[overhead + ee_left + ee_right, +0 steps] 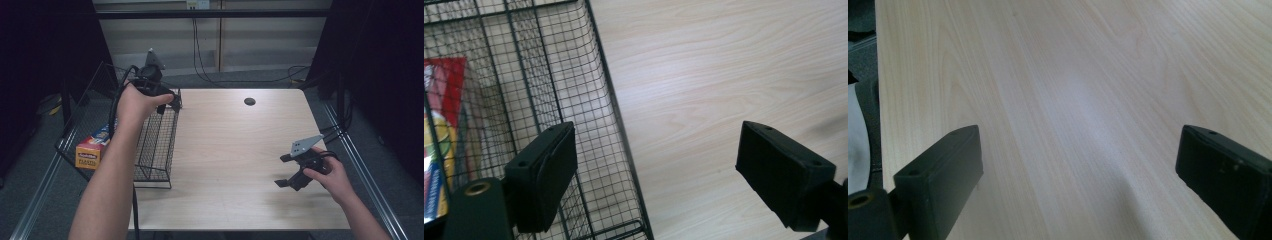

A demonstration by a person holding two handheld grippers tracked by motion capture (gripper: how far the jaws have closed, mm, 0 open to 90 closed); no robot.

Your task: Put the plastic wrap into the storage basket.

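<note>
Left hand-held gripper (167, 102) is held above the far right corner of the wire basket (162, 150), at the worktop's (235, 150) left edge. In the left gripper view its jaws stand well apart with nothing between them; one jaw hangs over the basket's mesh, the other over bare wood, and the basket's right rim (616, 120) runs between them below. State: released, holding nothing.

The basket sits on the left side of the worktop, its left part overhanging the edge. Inside it, toward the left, lies a box (91, 147) with orange and yellow print; its lettering is too small to read. In the left gripper view the same box (441, 130) shows through the mesh at the left margin, red and yellow, well apart from the jaws. Whether the box lies flat or leans against the wall cannot be told.

Right hand-held gripper (284, 171) is held low over the right near part of the worktop, pointing left, the grey plate on top. In the right gripper view its jaws are spread wide over bare wood with nothing between them. State: released. It is well apart from the basket.

A dark round hole (249, 101) sits in the worktop near its far edge.
</note>
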